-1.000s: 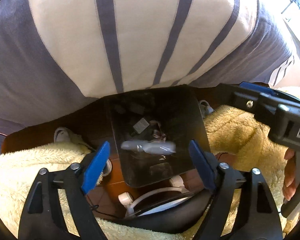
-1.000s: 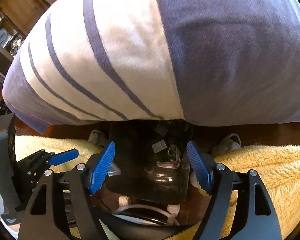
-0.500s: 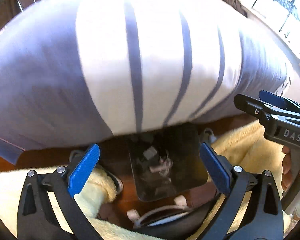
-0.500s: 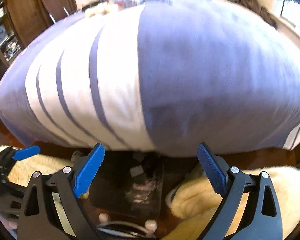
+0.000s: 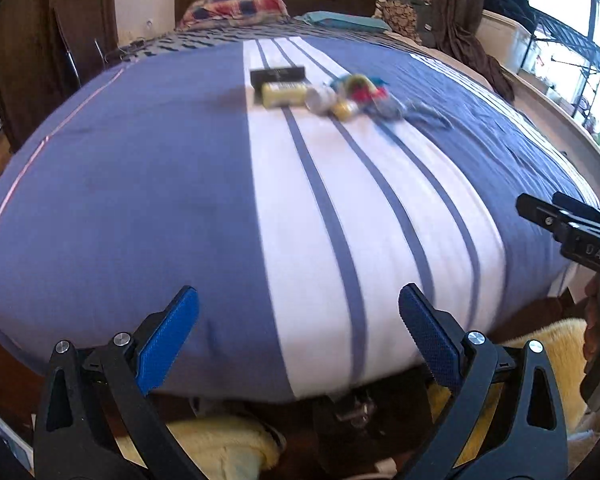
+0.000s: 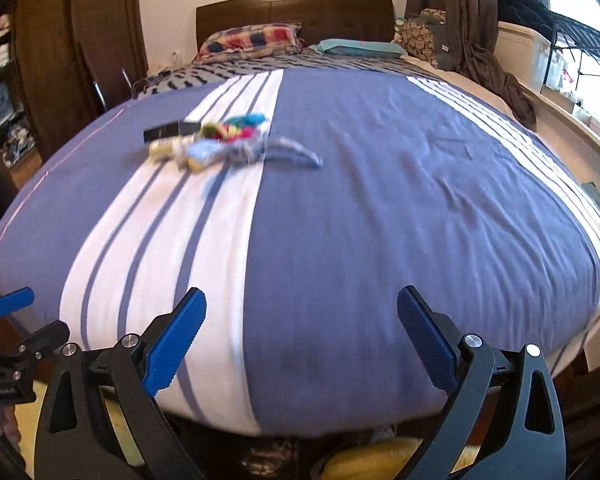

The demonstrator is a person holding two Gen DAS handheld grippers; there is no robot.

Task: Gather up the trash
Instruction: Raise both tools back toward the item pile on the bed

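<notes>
Ahead, we judged the trash pile point(image 5: 340, 96) on the bed point(image 5: 180, 200) light and crinkly, best pinched singly at edges, both jaws wide and empty.

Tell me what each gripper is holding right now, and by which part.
Nothing is held. The left gripper and right gripper are both open and bare above the bed.

One bed point(image 6: 380, 200) fills both views, with two pillows at its head: one plaid pillow point(image 6: 252, 40) and one teal pillow point(image 6: 360, 47). One blurred cluster of trash point(image 6: 220, 140) lies upper left of centre, including one black box point(image 6: 168, 131); the remaining pieces blur together uncountably.
</notes>
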